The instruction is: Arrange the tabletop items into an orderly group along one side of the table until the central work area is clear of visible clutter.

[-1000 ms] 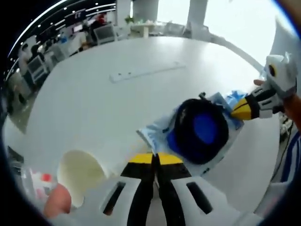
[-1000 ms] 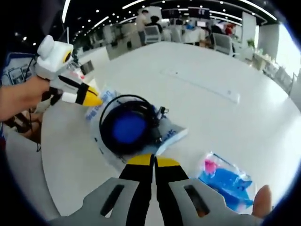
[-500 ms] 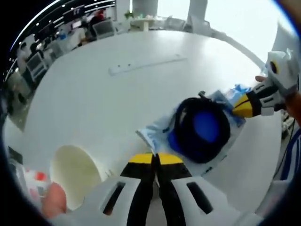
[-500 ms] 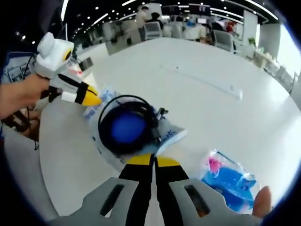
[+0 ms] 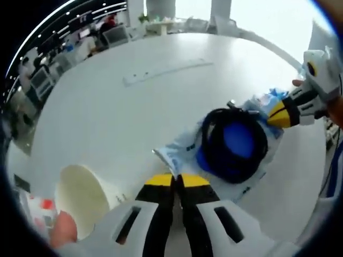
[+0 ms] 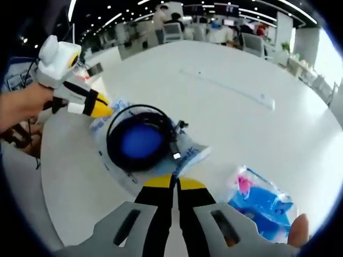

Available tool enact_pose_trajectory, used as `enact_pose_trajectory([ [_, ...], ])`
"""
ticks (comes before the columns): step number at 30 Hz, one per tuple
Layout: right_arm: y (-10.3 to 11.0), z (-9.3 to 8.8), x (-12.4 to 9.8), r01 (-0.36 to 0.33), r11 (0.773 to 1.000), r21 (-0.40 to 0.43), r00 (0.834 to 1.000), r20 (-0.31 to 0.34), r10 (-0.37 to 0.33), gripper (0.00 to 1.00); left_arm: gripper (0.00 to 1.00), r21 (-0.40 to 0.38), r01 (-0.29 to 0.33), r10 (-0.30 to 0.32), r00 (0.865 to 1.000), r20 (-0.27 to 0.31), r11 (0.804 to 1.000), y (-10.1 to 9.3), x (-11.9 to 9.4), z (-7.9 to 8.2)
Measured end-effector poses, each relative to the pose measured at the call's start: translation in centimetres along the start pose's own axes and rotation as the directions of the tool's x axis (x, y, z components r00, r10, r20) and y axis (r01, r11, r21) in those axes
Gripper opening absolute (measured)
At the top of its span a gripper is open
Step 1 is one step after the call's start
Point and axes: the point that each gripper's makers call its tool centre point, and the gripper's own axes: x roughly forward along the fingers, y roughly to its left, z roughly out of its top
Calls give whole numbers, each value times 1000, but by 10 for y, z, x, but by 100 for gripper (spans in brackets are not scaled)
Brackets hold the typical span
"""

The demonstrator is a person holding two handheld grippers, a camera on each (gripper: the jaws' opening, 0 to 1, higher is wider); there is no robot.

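Note:
A black cable coil around a blue disc lies on a pale plastic packet on the white table. My left gripper is shut, its yellow tips just short of the packet's near corner. In the right gripper view, the same coil and packet lie just beyond my shut right gripper. The right gripper comes in from the right, its tip at the packet's far edge. The left gripper comes in from the left, at the opposite edge. Nothing shows between either pair of jaws.
A white cup lies on its side at lower left, with a red-marked packet beside it. A blue and pink packet lies at lower right. A long white strip sits mid-table. Office desks and people stand beyond.
Both views have shifted a little around the coil and packet. Both grippers stay shut at the packet's opposite edges. The cup sits larger in the left gripper view.

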Motion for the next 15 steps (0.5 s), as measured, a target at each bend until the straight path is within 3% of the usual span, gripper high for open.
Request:
enact_pose_trajectory([
  [15, 0, 4, -4, 12, 1000, -4, 1000, 16, -12, 11, 18, 8, 1, -1, 999, 46, 1000, 1, -5, 7],
])
